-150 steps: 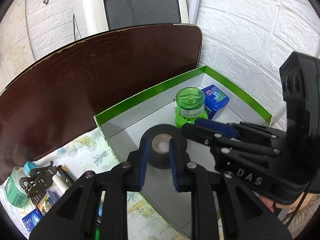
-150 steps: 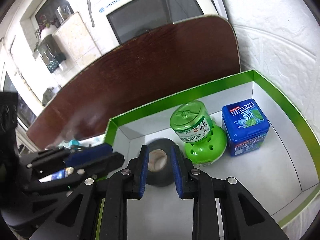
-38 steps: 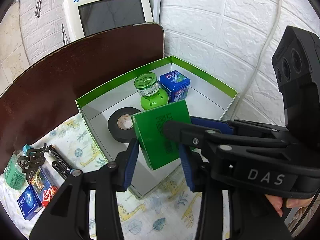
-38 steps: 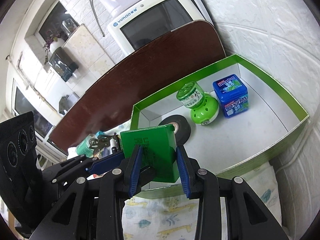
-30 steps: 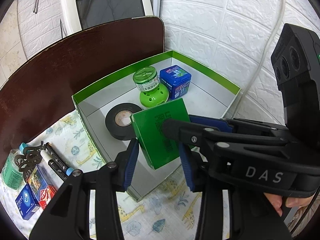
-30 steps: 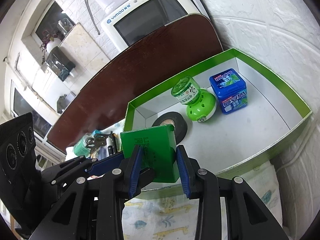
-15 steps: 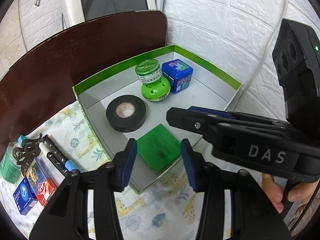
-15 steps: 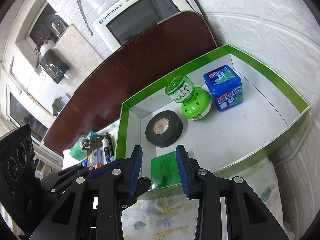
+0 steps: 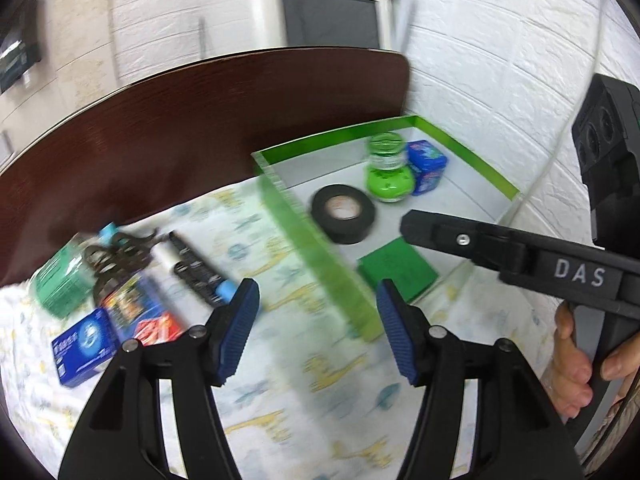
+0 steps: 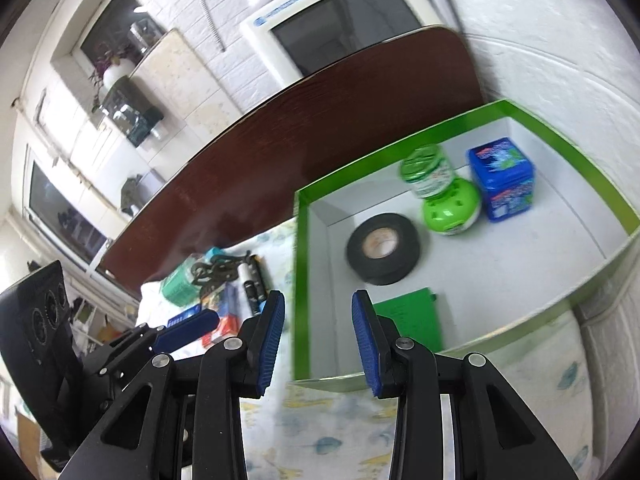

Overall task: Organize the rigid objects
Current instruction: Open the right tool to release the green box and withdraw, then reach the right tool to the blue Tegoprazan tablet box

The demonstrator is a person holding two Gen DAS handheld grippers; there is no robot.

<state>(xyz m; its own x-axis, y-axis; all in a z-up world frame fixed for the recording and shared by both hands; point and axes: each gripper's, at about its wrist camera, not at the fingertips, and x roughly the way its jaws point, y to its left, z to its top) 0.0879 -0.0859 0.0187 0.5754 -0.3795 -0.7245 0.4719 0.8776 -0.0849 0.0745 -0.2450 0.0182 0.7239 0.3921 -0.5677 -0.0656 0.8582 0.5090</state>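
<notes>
The green-rimmed box [image 10: 592, 160] at right of frame holds four things: one tape roll [image 10: 383, 249], one green bottle [image 10: 444, 192], one blue tin [image 10: 503, 179] and one flat green packet [image 10: 412, 318]. The left gripper [image 9: 316, 326] has just been opening, jaws wide, nothing between them; the right gripper [image 10: 318, 332] hangs empty, jaws apart, both angled downward.

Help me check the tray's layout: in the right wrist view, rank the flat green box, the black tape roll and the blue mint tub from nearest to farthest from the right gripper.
1. Flat green box: lying in the tray's near corner, just beyond the right gripper.
2. Black tape roll: mid-tray, behind the box.
3. Blue mint tub: far right, near the back wall.
</notes>
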